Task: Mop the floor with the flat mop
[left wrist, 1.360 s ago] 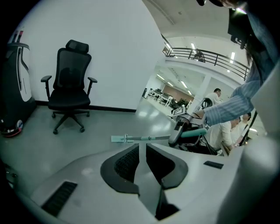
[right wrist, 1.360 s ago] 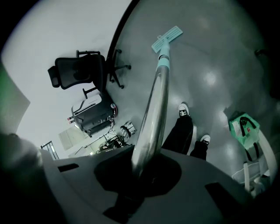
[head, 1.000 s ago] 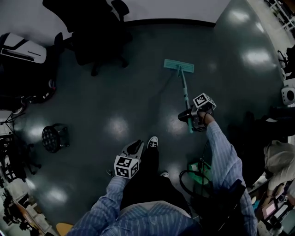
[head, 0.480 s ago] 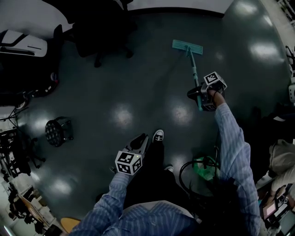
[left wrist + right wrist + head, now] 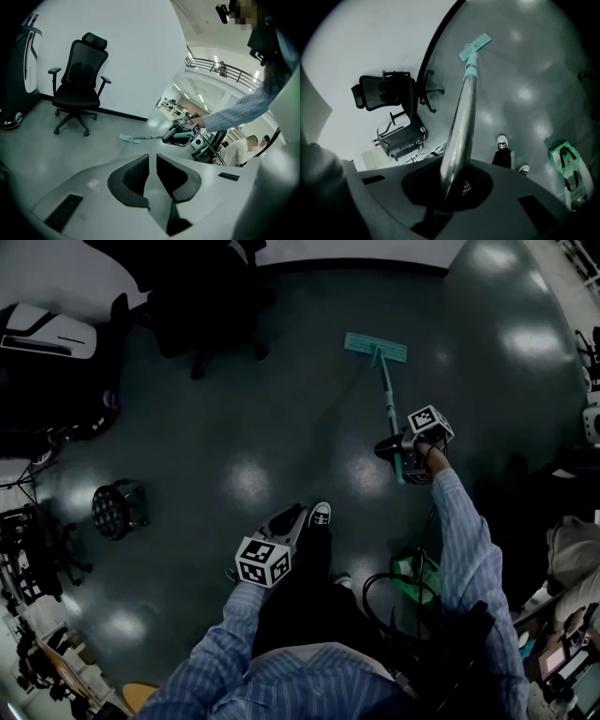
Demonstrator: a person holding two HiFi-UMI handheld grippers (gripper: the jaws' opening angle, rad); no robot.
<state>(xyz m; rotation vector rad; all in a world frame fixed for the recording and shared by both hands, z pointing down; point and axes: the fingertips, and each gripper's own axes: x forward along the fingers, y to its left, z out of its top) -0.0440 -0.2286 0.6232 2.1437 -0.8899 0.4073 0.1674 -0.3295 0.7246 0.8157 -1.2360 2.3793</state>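
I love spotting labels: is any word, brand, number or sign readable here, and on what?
None can be read.
Cubes on the left gripper and right gripper bear only square patterns.
A red mark on the green bag is too small to read.

Readable text: none that I can make out in any view.
Left marker cube (image 5: pixel 262 562) on the left gripper (image 5: pixel 292 515): black-and-white square code patterns only, with no letters or digits.
Right marker cube (image 5: pixel 429 421) on the right gripper (image 5: pixel 394 450): the same kind of pattern, nothing to read.
Green bag (image 5: pixel 568 164): a small red mark on its face, possibly a logo, too small for me to read.
Right gripper's inner pad (image 5: pixel 468 187): a pale grid stamp, no characters.
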